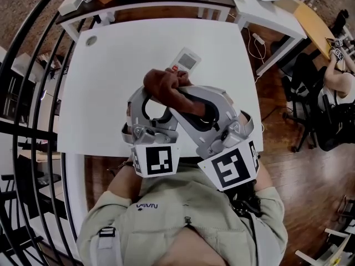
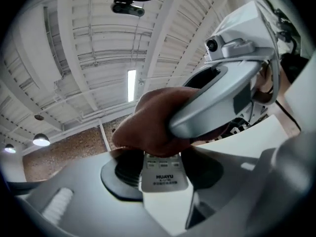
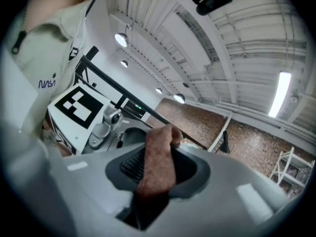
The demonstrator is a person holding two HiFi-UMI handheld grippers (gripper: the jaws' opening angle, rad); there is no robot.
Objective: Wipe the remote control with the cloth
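- Brown fuzzy cloth (image 1: pixel 165 85): one, bunched in a lump on top of the remote.
- White slim plastic remote control (image 1: pixel 187 60): one. Display end is bare, rest is under the cloth and grippers.
- Grey two-jaw grippers: two, each with one black-and-white marker cube.
- Left gripper (image 2: pixel 163 182): jaws partway apart and clamped on the sides of the remote's near end. Printed label end faces its camera.
- Right gripper (image 3: pixel 155 174): jaws nearly together, pinching a strip of the brown cloth that stands up between the pads. Nothing else in them.
- In the head view the right gripper crosses over the left one, and the cloth sits where the two tips meet.
- Remote long axis: in the head view it runs from the person out across the table, slanted to the right. Display end points away from the person, label end toward the left gripper.
- Remote is over the middle of the white rectangular table (image 1: pixel 116 60), near the person's edge. Cannot tell if it touches the tabletop.
- One more person seated (image 1: pixel 336 76) at the right edge of the head view, well apart.
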